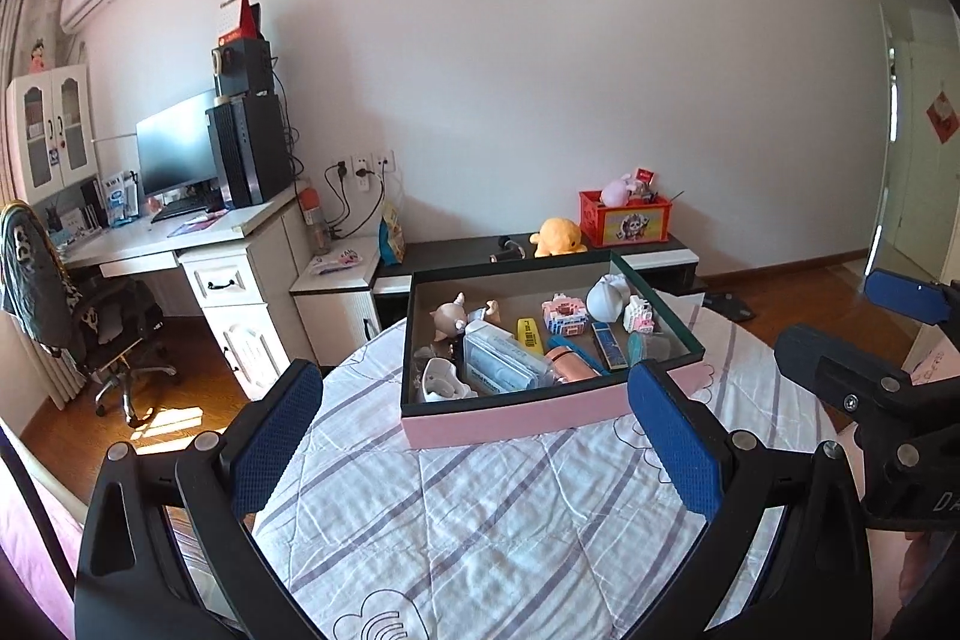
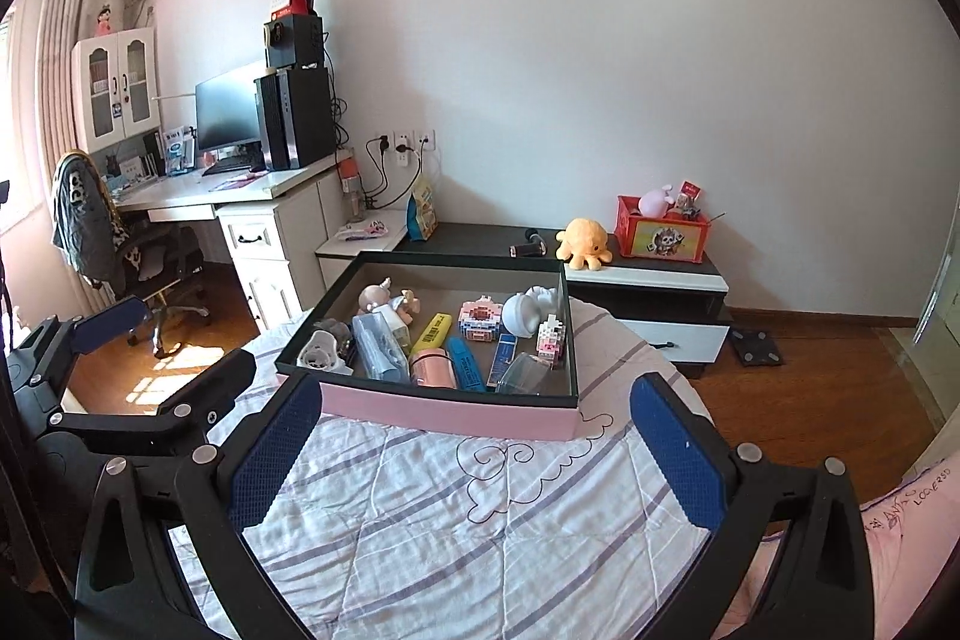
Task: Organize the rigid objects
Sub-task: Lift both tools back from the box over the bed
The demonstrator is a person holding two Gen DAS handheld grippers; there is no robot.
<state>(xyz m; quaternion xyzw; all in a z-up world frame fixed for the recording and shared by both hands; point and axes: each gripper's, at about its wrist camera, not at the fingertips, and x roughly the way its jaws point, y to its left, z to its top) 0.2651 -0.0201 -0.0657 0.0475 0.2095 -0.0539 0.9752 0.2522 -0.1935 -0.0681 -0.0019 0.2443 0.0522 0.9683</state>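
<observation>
A shallow pink box with a dark rim [image 1: 510, 421] [image 2: 444, 409] sits on the striped bed cover. It holds several small items: a pig figurine [image 1: 451, 319] [image 2: 378, 298], a yellow highlighter [image 1: 529, 334] [image 2: 433, 331], a pink block toy [image 1: 564, 315] [image 2: 480, 321], a white round piece [image 1: 605, 301] [image 2: 521, 313], a blue case [image 1: 498, 361] [image 2: 378, 355] and a pink bottle [image 1: 570, 367] [image 2: 433, 369]. My left gripper [image 1: 480, 436] is open and empty, just short of the box. My right gripper [image 2: 480, 448] is open and empty, also short of the box.
The right gripper shows at the right of the left wrist view [image 1: 870, 370]; the left gripper shows at the left of the right wrist view [image 2: 120, 382]. Beyond the bed stand a low dark cabinet [image 1: 468, 250] [image 2: 480, 235] with a yellow plush [image 1: 558, 237] [image 2: 583, 241] and a red crate [image 1: 624, 219] [image 2: 660, 232], and a desk [image 1: 180, 232].
</observation>
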